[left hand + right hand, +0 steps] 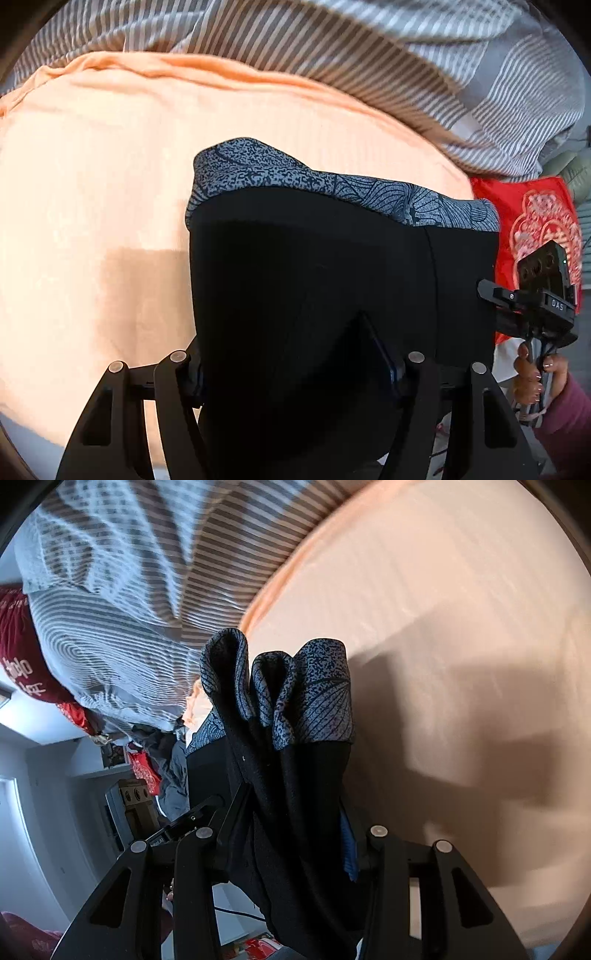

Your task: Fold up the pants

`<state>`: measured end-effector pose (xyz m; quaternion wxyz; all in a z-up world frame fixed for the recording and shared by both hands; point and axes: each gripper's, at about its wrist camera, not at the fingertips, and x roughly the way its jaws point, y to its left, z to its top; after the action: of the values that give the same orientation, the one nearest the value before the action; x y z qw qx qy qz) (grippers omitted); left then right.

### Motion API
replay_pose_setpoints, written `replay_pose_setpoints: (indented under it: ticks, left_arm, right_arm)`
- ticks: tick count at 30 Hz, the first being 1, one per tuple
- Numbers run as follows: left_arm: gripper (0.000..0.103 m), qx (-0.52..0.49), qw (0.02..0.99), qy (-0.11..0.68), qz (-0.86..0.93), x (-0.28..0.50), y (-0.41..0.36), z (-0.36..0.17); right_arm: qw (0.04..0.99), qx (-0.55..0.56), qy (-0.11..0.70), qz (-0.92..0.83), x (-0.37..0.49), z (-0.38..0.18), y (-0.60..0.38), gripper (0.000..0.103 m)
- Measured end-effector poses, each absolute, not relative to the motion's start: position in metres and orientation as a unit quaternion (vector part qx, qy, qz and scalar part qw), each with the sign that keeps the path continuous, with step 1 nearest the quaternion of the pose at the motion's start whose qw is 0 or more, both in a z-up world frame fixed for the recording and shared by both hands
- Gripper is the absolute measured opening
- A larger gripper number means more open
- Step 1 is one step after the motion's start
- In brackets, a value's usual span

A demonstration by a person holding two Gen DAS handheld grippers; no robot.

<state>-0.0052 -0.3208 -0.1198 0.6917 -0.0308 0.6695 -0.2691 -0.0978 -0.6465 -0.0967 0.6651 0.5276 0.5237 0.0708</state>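
The pants (314,280) are black with a grey-blue patterned waistband (332,184). They hang stretched between both grippers above the peach bed sheet (92,184). My left gripper (299,373) is shut on the black cloth, which hides its fingertips. My right gripper (491,291) shows at the right edge of the left wrist view, holding the pants' other side. In the right wrist view the right gripper (291,830) is shut on the bunched pants (295,794), with the waistband (280,686) folded in loops above it.
A grey-and-white striped duvet (369,55) lies bunched along the far side of the bed. A red cushion (532,221) lies at the right. The right wrist view shows the duvet (110,609), a room floor and furniture (129,805) beyond the bed.
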Motion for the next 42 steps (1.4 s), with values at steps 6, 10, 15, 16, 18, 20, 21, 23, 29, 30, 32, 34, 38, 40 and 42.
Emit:
replay_pose_setpoints:
  ticks: [6,10,15,16,18,20,21,23,29,30,32,34,38,40,42]
  left_arm:
    - [0.077,-0.014,0.706,0.658,-0.262,-0.015,-0.318,-0.141]
    - [0.078,0.002,0.718,0.650,-0.251,-0.017,-0.316,-0.138]
    - [0.078,0.042,0.734,0.640,-0.225,-0.022,-0.310,-0.121]
    - [0.078,0.050,0.737,0.637,-0.220,-0.025,-0.310,-0.116]
    - [0.079,0.063,0.742,0.632,-0.213,-0.031,-0.305,-0.105]
    - [0.091,0.074,0.744,0.632,-0.204,-0.038,-0.303,-0.096]
    - [0.095,0.083,0.746,0.632,-0.195,-0.042,-0.303,-0.091]
    - [0.096,0.090,0.752,0.626,-0.186,-0.050,-0.301,-0.083]
    - [0.102,0.118,0.745,0.631,-0.183,-0.076,-0.292,-0.067]
    - [0.102,0.121,0.743,0.633,-0.182,-0.081,-0.289,-0.065]
    - [0.102,0.126,0.739,0.636,-0.184,-0.089,-0.291,-0.063]
    - [0.102,0.135,0.739,0.634,-0.183,-0.096,-0.292,-0.059]
    - [0.102,0.144,0.742,0.626,-0.192,-0.109,-0.290,-0.043]
    - [0.103,0.148,0.747,0.618,-0.195,-0.116,-0.288,-0.034]
    - [0.103,0.150,0.749,0.615,-0.195,-0.121,-0.285,-0.028]
  right_arm:
    - [0.673,0.506,0.538,0.036,-0.117,-0.117,-0.638,0.053]
    - [0.686,0.484,0.543,-0.004,-0.124,-0.110,-0.636,0.057]
    - [0.702,0.414,0.576,-0.065,-0.127,-0.090,-0.626,0.065]
    - [0.706,0.395,0.582,-0.079,-0.130,-0.084,-0.621,0.067]
    - [0.708,0.381,0.587,-0.094,-0.136,-0.077,-0.616,0.076]
    - [0.710,0.373,0.587,-0.111,-0.145,-0.067,-0.610,0.081]
    - [0.712,0.370,0.586,-0.117,-0.150,-0.062,-0.607,0.081]
    - [0.718,0.360,0.582,-0.130,-0.160,-0.049,-0.596,0.083]
    - [0.736,0.311,0.583,-0.148,-0.173,-0.020,-0.560,0.086]
    - [0.739,0.300,0.584,-0.151,-0.174,-0.015,-0.554,0.088]
    - [0.746,0.279,0.583,-0.158,-0.176,-0.005,-0.542,0.098]
    - [0.755,0.259,0.579,-0.165,-0.179,0.006,-0.530,0.103]
    - [0.762,0.236,0.575,-0.182,-0.182,0.024,-0.512,0.103]
    - [0.762,0.233,0.576,-0.182,-0.183,0.032,-0.505,0.103]
    - [0.763,0.223,0.578,-0.183,-0.184,0.038,-0.499,0.103]
